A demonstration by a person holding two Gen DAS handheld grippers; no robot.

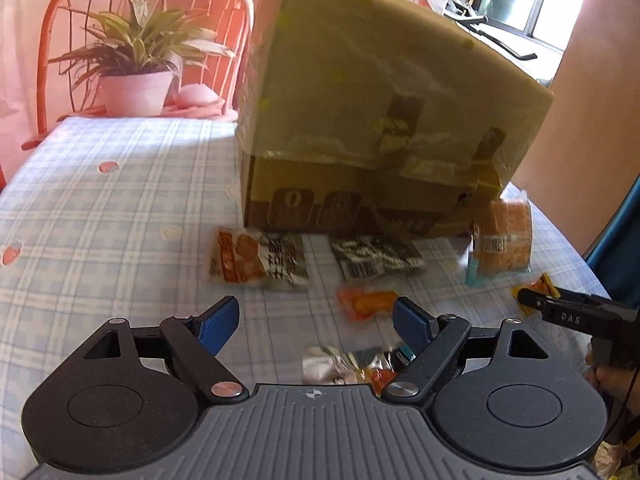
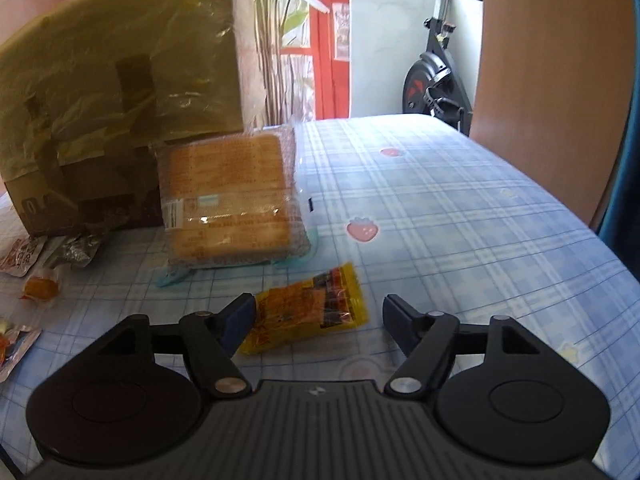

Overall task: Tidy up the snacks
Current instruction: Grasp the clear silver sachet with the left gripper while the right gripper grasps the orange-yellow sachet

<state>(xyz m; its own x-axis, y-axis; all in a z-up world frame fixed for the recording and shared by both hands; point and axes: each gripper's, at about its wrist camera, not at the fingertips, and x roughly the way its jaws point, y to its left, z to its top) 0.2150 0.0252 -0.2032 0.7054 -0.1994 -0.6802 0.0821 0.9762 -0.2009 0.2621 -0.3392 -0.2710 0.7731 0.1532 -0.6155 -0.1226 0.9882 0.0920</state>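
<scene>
Several snack packets lie on the checked tablecloth in front of a big cardboard box. My left gripper is open just above the cloth. A silver and orange packet lies low between its fingers, untouched, and a small orange packet sits just beyond them. Further off are an orange-white packet and a black-white packet. My right gripper is open around a yellow-orange packet; the left finger is at the packet's edge and the right finger stands clear. A clear-wrapped bread pack leans on the box.
A potted plant and a red chair stand past the table's far end. An exercise bike and a wooden panel are off to the right. The cloth to the right of the snacks is bare.
</scene>
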